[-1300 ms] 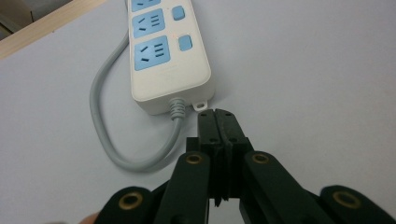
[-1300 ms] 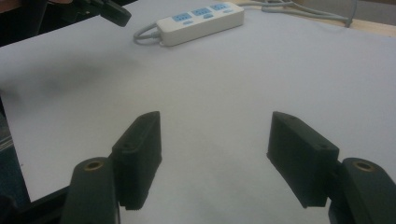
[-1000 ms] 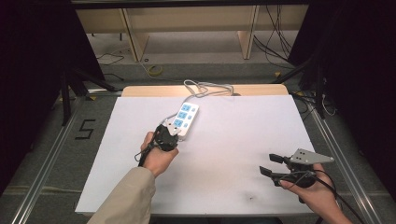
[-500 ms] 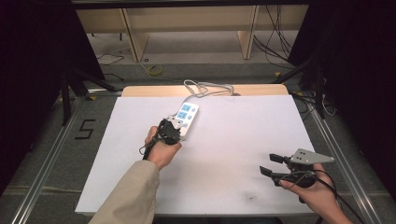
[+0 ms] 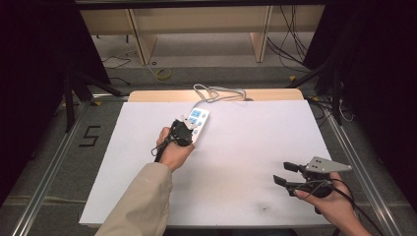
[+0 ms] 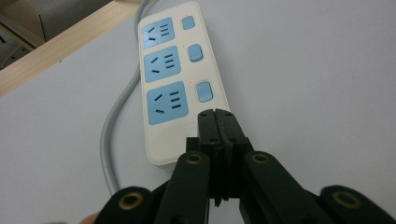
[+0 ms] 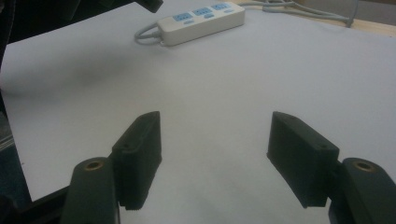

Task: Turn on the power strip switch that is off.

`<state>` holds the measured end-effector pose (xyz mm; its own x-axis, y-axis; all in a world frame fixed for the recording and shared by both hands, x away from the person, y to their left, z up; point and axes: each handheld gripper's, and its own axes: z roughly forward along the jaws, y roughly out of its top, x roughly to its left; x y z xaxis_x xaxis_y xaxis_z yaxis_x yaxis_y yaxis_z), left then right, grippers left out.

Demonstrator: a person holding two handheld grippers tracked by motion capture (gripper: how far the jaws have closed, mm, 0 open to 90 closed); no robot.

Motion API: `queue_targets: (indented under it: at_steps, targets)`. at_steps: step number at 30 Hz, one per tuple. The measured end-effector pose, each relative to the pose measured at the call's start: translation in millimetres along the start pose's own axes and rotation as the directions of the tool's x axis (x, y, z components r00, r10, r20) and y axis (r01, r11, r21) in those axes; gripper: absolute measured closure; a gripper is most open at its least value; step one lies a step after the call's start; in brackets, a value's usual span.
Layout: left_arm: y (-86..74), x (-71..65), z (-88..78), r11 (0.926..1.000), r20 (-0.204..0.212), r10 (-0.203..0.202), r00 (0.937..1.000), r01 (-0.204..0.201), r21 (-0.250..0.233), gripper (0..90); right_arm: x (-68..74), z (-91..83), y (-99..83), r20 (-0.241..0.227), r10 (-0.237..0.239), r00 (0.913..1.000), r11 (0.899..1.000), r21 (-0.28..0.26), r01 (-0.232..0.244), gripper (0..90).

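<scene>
A white power strip (image 5: 197, 120) with three blue sockets and three blue switches lies near the table's far edge, its grey cable (image 5: 216, 93) running off the back. My left gripper (image 5: 184, 130) hovers over the strip's near end, shut with nothing between its jaws. In the left gripper view the closed tips (image 6: 218, 122) sit just below the nearest switch (image 6: 204, 91) on the power strip (image 6: 173, 70). My right gripper (image 5: 285, 174) rests at the front right, open and empty. The right gripper view has its jaws (image 7: 215, 140) wide apart and the power strip (image 7: 201, 17) far off.
The white table sheet (image 5: 246, 147) covers most of the top, with a wooden strip (image 5: 147, 96) bare along the far edge. A small dark mark (image 5: 264, 208) lies near the front edge. Shelving and loose cables stand behind the table.
My left hand has moved forward and slightly right, bringing its shut gripper onto the near end of the power strip. The right hand has stayed put.
</scene>
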<state>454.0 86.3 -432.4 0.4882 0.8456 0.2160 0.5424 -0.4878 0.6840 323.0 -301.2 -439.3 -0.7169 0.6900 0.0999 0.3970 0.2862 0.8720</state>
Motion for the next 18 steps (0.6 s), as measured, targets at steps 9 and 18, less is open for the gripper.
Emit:
queue_targets:
  at_steps: [9, 18]
  targets:
    - [7.3, -0.2, 6.6, 1.0, 0.001, 0.003, 1.0, -0.003, 0.001, 90.0, -0.1, 0.3, 0.0, -0.001, -0.003, 1.0, 1.0, -0.001, 0.003, 35.4]
    - [13.1, 4.2, 11.3, 1.0, -0.008, 0.004, 1.0, -0.004, 0.008, 90.0, -0.1, 0.7, -0.8, -0.002, -0.001, 1.0, 1.0, 0.004, 0.001, 35.3]
